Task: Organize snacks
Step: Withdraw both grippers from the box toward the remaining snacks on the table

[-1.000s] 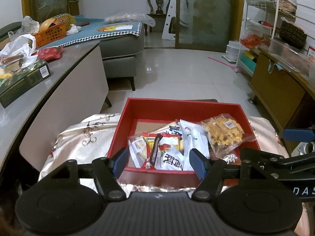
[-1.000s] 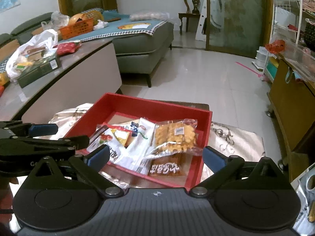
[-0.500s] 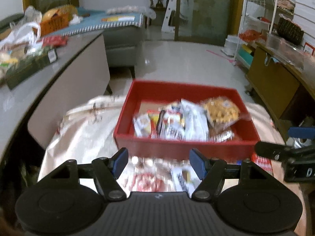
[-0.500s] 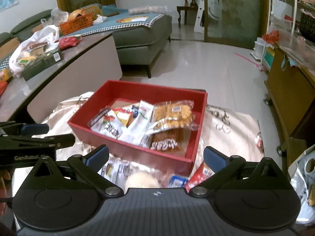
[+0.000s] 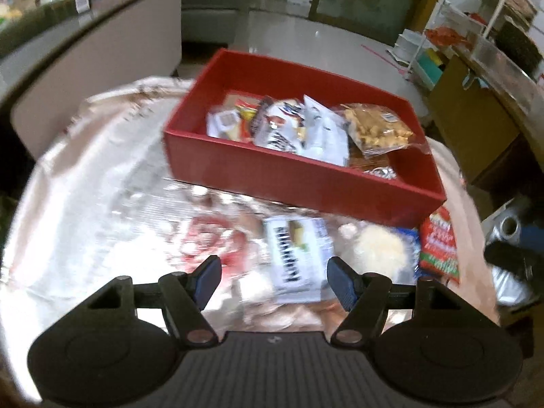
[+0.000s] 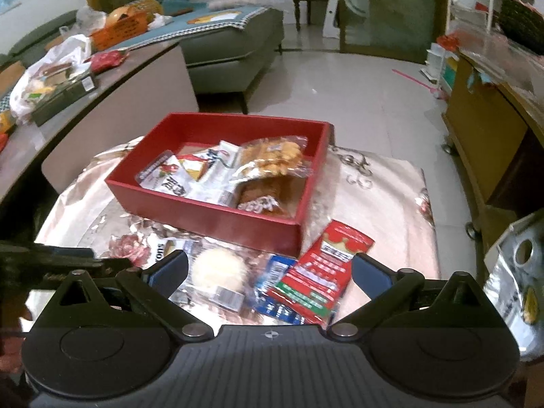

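Left wrist view is pretty smeared. On the left there's only the floral cloth (image 5: 85, 176), with its print blurred to mush. The left gripper (image 5: 273, 280) hangs above the cloth with its jaws apart and nothing in them. A white packet (image 5: 295, 255) lies flat on the cloth right between the pads (image 5: 208, 277), but they're not touching it. You can tell it has dark lettering, can't read it though. To its right there's a pale round snack (image 5: 380, 250) in clear wrap, then a red packet (image 5: 438, 241) partly tucked behind the corner of the red box (image 5: 299, 180). The box sits farther back on the cloth, with several packets piled inside; their bottoms are hidden by the near wall.

Right wrist view is sharper. The left gripper's dark arm pokes in at the far left edge, mostly cut off. The right gripper (image 6: 270, 272) is also spread wide and empty, over the round snack (image 6: 217, 268), a blue packet (image 6: 275, 278) and the red packet (image 6: 323, 268). The red one lies over the blue, so most of the blue is covered. At the far right a silvery bag (image 6: 516, 272) is cut off by the frame.
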The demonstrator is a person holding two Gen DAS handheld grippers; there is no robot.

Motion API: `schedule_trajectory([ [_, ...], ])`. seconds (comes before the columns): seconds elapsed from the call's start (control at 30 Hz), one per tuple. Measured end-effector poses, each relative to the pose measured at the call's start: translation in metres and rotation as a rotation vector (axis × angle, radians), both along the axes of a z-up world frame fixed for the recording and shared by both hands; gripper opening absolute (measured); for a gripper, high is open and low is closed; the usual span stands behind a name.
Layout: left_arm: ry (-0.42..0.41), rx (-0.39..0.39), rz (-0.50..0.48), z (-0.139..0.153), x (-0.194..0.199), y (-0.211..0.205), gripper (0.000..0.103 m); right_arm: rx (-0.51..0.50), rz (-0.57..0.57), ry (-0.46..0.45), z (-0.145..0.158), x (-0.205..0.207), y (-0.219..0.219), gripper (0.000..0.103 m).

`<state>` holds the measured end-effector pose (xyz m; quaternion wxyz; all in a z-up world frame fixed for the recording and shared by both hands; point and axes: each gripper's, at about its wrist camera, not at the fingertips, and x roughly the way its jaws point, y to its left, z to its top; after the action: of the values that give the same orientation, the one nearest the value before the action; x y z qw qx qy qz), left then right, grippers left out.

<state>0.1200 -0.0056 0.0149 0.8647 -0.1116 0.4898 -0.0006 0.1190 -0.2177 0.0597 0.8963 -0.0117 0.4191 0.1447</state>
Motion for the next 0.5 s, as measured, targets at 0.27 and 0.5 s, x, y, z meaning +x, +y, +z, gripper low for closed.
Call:
schedule_trajectory([
  [0.27,0.065,0.003,0.083,-0.035,0.045,-0.020,0.063,0.027,-0.016,0.035,-0.007,-0.001,-0.020,0.103],
  [0.5,0.070,0.079,0.080,-0.050,0.059,-0.036,0.062,0.025,-0.018,0.068,-0.013,0.006,-0.022,0.103],
])
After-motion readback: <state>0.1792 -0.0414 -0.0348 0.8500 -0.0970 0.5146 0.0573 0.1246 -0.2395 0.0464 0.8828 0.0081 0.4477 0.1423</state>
